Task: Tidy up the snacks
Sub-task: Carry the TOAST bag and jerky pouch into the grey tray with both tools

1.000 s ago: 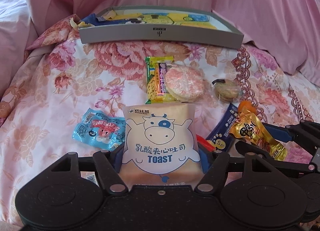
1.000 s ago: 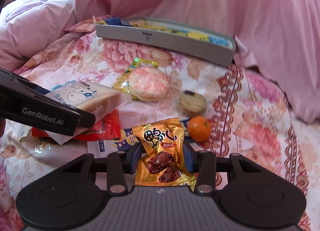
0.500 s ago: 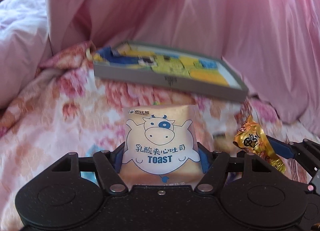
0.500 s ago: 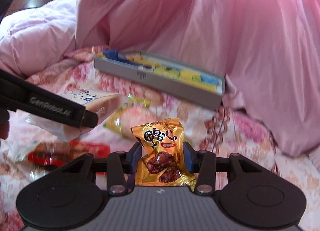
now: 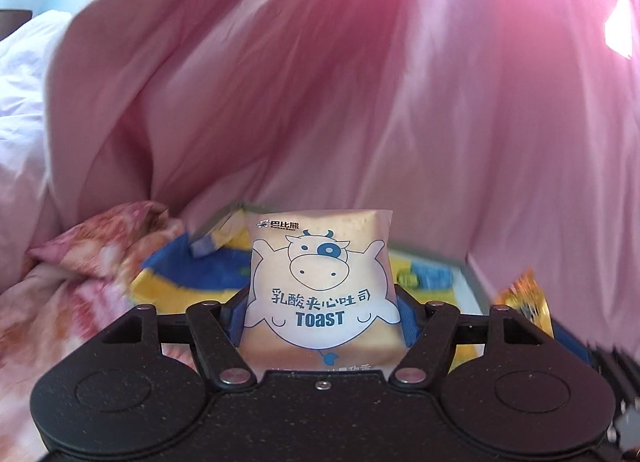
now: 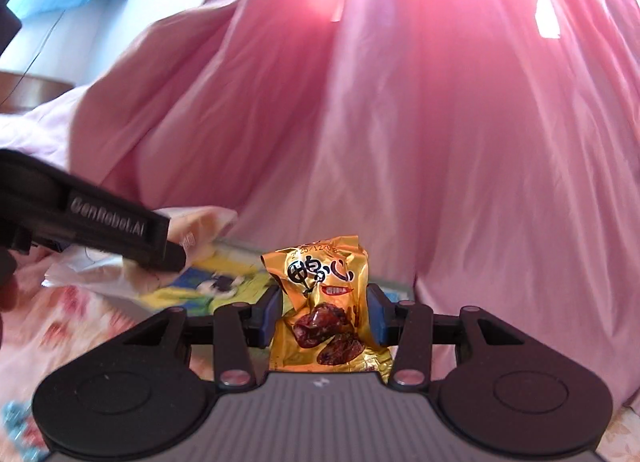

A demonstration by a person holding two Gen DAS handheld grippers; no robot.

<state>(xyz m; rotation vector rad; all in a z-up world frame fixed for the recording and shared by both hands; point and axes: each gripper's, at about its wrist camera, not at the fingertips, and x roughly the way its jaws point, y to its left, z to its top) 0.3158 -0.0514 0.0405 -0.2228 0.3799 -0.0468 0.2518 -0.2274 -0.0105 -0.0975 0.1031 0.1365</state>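
Holding left gripper [image 5: 320, 316]: I see it clamped on the toast packet [image 5: 320, 282], upright.
Right gripper [image 6: 322, 320]: grasping the golden snack pouch [image 6: 326, 302].
Tray [image 5: 468, 274]: behind the toast, from 10 to 2 o'clock, with yellow and blue packets inside.
Backdrop: pink quilt [image 6: 440, 142].

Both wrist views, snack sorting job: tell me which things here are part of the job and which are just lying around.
Part of the job:
- toast packet, clamped in the left gripper
- golden snack packet, clamped in the right gripper
- grey tray with the colourful lining, just ahead

Just lying around:
- pink quilt
- floral bedspread
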